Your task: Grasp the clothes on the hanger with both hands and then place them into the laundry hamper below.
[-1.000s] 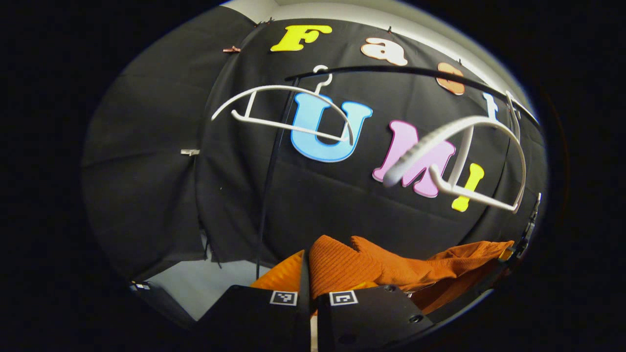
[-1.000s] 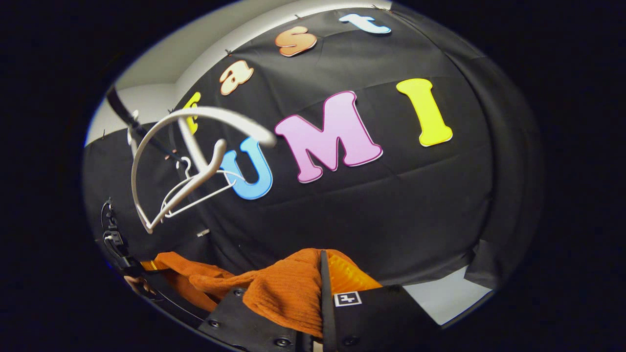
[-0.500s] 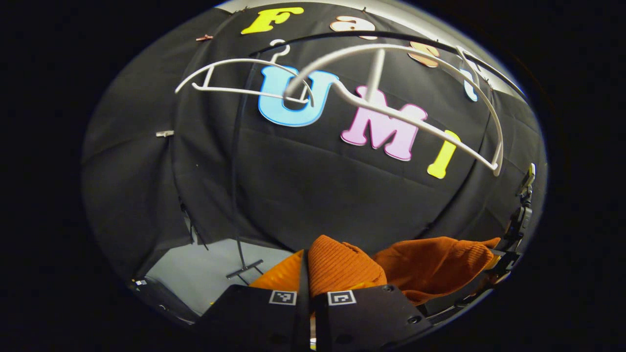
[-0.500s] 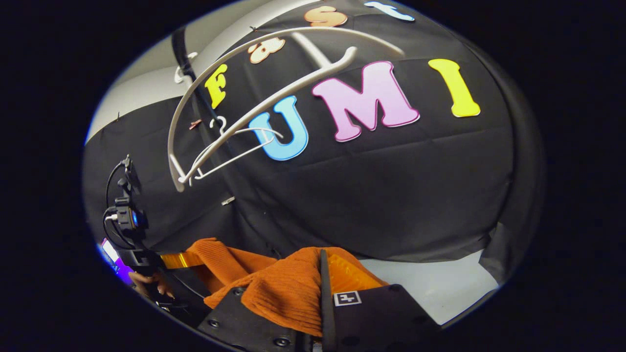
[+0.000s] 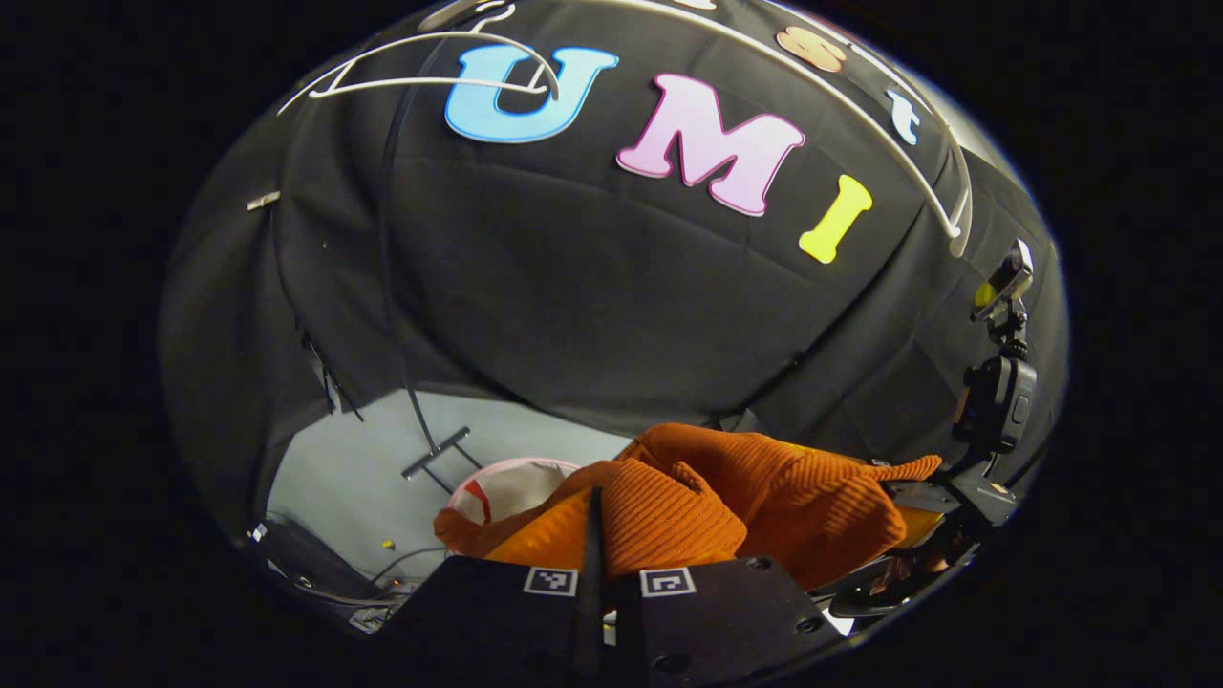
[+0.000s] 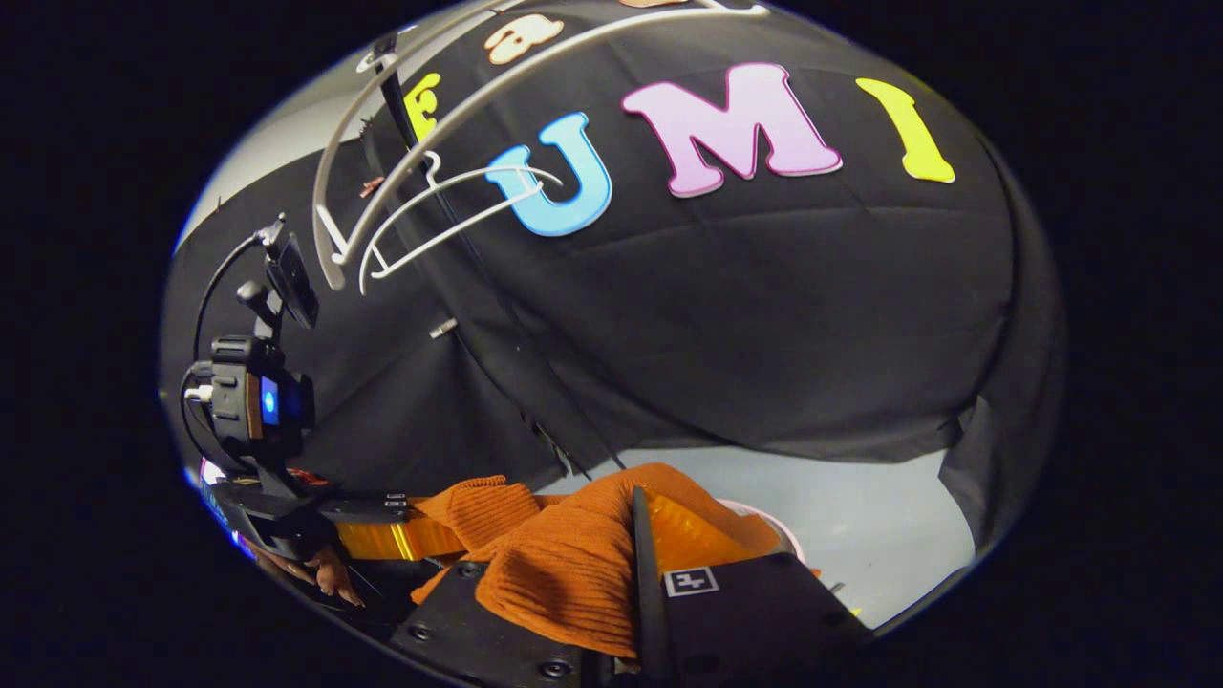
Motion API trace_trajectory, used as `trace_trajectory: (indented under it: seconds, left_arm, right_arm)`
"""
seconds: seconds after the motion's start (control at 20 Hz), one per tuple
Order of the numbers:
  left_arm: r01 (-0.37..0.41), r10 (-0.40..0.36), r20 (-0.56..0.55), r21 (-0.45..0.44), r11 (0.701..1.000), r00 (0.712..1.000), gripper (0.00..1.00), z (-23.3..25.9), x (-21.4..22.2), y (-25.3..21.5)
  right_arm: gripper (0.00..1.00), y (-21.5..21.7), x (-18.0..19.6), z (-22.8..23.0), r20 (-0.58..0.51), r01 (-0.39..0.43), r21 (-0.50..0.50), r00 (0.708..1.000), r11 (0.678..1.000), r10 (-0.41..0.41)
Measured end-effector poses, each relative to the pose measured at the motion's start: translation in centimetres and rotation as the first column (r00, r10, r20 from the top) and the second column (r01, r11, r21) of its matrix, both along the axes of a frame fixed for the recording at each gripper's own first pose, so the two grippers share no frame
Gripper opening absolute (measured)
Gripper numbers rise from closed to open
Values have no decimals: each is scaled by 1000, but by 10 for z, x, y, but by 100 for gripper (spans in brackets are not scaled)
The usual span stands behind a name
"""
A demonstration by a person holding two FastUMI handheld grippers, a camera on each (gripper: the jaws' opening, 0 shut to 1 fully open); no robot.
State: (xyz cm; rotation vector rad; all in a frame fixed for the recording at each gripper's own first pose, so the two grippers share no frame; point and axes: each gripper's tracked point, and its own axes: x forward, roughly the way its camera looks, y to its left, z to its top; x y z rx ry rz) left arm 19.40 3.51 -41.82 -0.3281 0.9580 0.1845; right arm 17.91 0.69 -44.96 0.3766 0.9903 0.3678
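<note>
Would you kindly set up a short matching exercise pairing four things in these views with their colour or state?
Things:
1. knitted garment
2. nearer hanger
3. laundry hamper
4. left gripper

Descriptions:
A. white, bare, hanging from the rail
B. orange, held between both grippers
C. shut on the fabric
D. pale rim showing low, beyond the garment

Pairs: 1-B, 2-A, 3-D, 4-C

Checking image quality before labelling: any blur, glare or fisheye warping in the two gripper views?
Left gripper view: orange garment sharp, its ribbing readable; white hanger bent into a long arc near the edge. Right gripper view: hanger likewise curved but crisp; yellow gripper pad has mild sheen; no obvious motion blur.
</note>
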Motion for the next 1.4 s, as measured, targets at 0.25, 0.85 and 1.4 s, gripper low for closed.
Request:
trace_trajectory:
  seconds: [0.25, 0.85, 1.4]
  left_arm:
    - [-18, 11, -126, -58, 998, 992, 12, -32, -15, -9]
    - [-73, 73, -175, 6, 997, 982, 96, -34, -25, 35]
    - [-132, 122, -120, -71, 989, 985, 96, -4, -63, 22]
  right_arm:
    - [25, 5, -27, -34, -144, -24, -30, 989, 999, 20]
    - [97, -8, -29, -46, -169, -89, -104, 983, 991, 71]
    - [97, 6, -42, -12, -95, -99, -110, 992, 989, 88]
